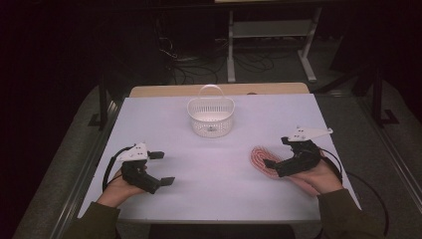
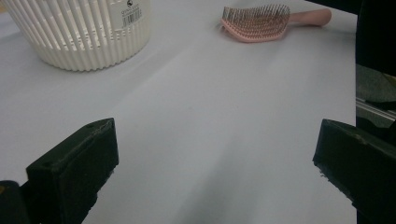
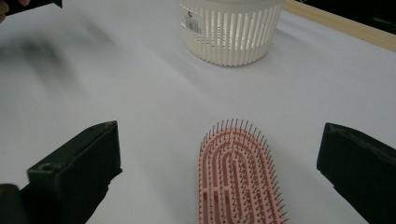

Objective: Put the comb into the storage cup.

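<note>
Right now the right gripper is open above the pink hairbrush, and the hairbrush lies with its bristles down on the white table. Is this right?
Not quite. The pink hairbrush lies with its bristles up, not down; the right gripper view shows the pins pointing upward. The rest holds: the right gripper is open above it, jaws standing wide on either side, and the brush lies on the white table.

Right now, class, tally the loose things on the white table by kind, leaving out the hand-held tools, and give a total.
White slatted basket: 1
Pink hairbrush: 1
Total: 2
</note>
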The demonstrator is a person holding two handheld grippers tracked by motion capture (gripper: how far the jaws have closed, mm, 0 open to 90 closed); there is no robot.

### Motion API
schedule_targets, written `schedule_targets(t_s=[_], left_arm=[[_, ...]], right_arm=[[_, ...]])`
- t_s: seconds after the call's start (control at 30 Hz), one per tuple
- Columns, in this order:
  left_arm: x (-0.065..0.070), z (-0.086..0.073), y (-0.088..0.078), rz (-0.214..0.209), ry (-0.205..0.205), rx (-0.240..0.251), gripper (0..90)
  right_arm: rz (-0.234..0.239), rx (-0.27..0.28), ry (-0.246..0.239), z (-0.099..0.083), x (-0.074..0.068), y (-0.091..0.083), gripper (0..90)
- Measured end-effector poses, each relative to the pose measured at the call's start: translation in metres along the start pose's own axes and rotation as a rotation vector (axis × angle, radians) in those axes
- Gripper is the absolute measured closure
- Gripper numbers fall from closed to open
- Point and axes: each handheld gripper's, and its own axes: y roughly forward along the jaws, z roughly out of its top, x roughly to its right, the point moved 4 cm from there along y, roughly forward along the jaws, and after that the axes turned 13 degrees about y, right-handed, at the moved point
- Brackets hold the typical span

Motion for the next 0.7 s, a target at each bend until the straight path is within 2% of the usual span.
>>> schedule_targets(t_s=[0.4,0.7], left_arm=[[-0.001,0.000,0.000,-0.002,-0.003,0.007,0.0],[0.000,0.001,-0.001,-0.012,0.002,0.014,0.0]], right_arm=[[-0.022,0.006,0.010,0.008,0.013,-0.003,0.0],[-0.041,0.009,0.035,0.005,0.026,-0.009,0.0]])
